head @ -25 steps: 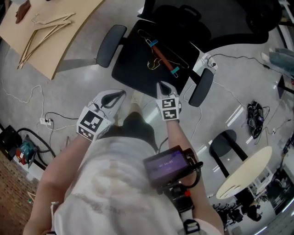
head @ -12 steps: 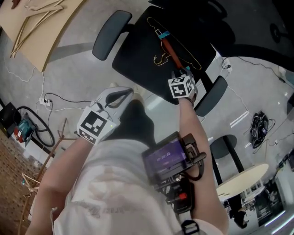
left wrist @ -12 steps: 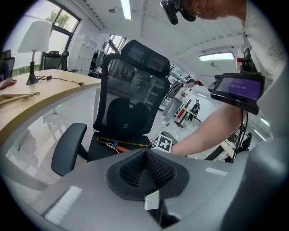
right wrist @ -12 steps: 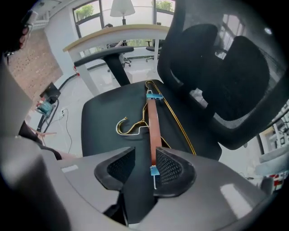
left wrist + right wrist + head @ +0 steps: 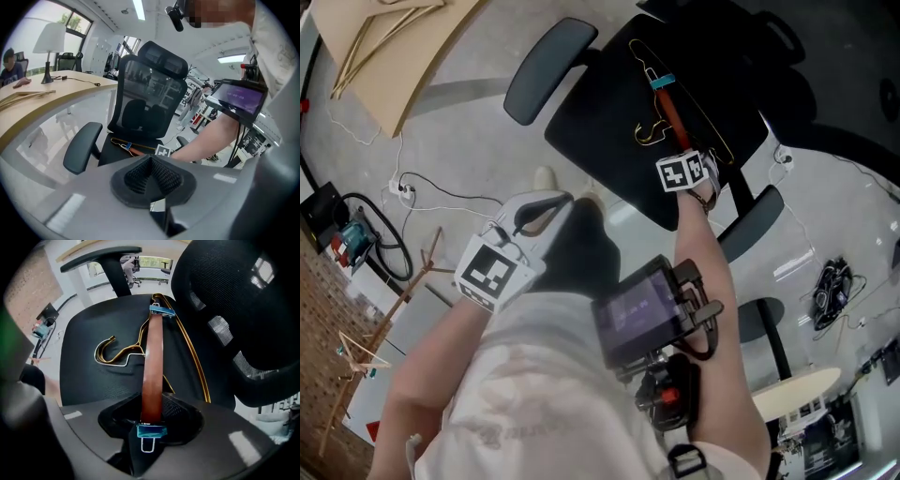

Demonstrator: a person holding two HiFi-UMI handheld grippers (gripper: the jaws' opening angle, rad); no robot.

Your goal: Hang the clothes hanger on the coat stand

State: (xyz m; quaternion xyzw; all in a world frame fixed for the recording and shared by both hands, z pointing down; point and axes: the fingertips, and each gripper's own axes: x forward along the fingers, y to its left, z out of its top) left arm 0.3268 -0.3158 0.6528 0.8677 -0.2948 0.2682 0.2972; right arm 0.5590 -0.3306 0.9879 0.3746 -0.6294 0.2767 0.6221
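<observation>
Two grippers and one hanger to fetch. Far left in the head view, low at the edge: a wooden stand (image 5: 389, 314) with pegged arms, probably the coat stand, well apart from the chair. Next along, the left gripper (image 5: 548, 204), clenched on nothing, angled downward and taking no part. Then the black office chair (image 5: 600, 131), and flat on its seat the clothes hanger (image 5: 670, 112): thin gold wire frame, brown bar across it, a teal clip at each end, hook curled toward the picture's left. Rightmost, the right gripper (image 5: 701, 183), pointing straight down over the near end of the hanger, jaws just opened and set either side of the brown bar without pinching it, near teal clip right at the pads.

Probably light; stiff in the bar, springy in the wire. Smooth metal, so apt to slide or swing once lifted. Not fragile. Best taken on the brown bar, thicker and less slick than the wire, and nearer the middle for balance. Gripped close to the end clip, likely to droop and turn in the pads. Hook to be kept free for the peg. Mesh seat soft, so some give to be expected under a downward press.

No container anywhere in view: no box, bin or basket, only the seat bearing the hanger
</observation>
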